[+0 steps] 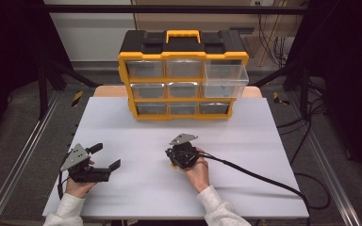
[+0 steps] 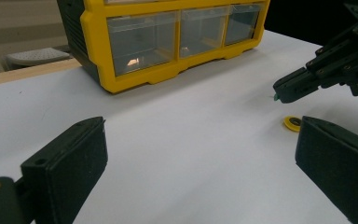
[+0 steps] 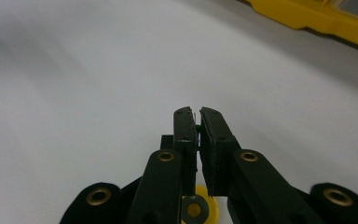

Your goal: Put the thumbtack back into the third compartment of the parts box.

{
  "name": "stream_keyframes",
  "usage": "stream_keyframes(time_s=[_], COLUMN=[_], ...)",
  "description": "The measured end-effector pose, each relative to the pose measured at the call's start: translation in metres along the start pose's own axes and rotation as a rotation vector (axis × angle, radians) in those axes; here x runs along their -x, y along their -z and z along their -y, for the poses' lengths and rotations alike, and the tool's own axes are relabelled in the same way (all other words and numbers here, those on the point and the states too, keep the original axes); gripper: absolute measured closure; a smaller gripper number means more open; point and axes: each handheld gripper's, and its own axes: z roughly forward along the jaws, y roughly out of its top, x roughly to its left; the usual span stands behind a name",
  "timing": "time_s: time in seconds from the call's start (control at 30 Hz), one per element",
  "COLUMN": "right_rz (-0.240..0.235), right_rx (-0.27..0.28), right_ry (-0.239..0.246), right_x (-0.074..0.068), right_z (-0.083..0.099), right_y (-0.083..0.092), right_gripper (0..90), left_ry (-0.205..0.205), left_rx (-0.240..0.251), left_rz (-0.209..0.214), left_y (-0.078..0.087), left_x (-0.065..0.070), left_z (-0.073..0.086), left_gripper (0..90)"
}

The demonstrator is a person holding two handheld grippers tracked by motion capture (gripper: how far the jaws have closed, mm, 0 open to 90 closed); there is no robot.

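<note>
My right gripper point(image 1: 170, 154) hovers low over the middle of the white table point(image 1: 245, 155), shut on a tiny green piece point(image 3: 198, 127) pinched near its fingertips point(image 3: 186, 116). From the left gripper view, that green piece point(image 2: 276, 97) pokes out of the right gripper's tip point(image 2: 289, 88). A small yellow ring point(image 2: 292, 123) lies flat on the table just below those jaws, and it also appears under them in the right gripper view point(image 3: 201, 211). My left gripper point(image 1: 106, 156) rests at the table's front left, held open, with nothing between its jaws point(image 2: 200, 140).
A yellow and black drawer cabinet point(image 1: 183, 75) stands at the back of the table, its top right clear drawer point(image 1: 226, 75) pulled out. A black cable point(image 1: 264, 179) trails from the right gripper toward the right edge. Metal frame rails run along both sides.
</note>
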Motion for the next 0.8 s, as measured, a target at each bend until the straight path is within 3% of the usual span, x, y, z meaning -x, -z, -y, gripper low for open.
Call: stream_keyframes(time_s=[0.8], right_rz=[-0.013], right_rx=[0.107], right_ry=[0.025], right_x=[0.005], right_z=[-0.026], right_y=[0.055], right_gripper=[85.6], left_ry=[0.001], left_rx=[0.000], left_rz=[0.002], left_y=[0.000], left_x=[0.000], left_z=[0.000], left_gripper=[2.0])
